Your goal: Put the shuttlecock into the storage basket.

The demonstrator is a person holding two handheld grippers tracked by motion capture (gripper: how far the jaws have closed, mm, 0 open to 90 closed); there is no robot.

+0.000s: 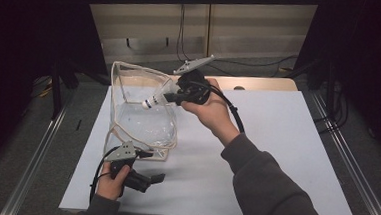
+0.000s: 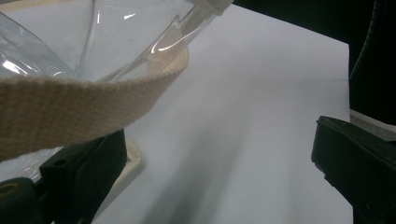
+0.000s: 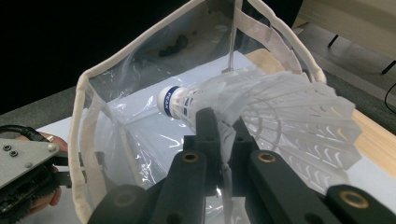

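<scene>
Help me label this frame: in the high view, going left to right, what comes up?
Left gripper → clear bag → shuttlecock → right gripper → sleeve.

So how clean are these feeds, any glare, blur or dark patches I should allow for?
High view: dim, with black surroundings; the white table is evenly lit. Left gripper view: the strap is close and blurred, and there are bright glints on the clear bag. Right gripper view: the shuttlecock is sharp enough to read its blue band, with reflections streaking the plastic and a black background.
</scene>
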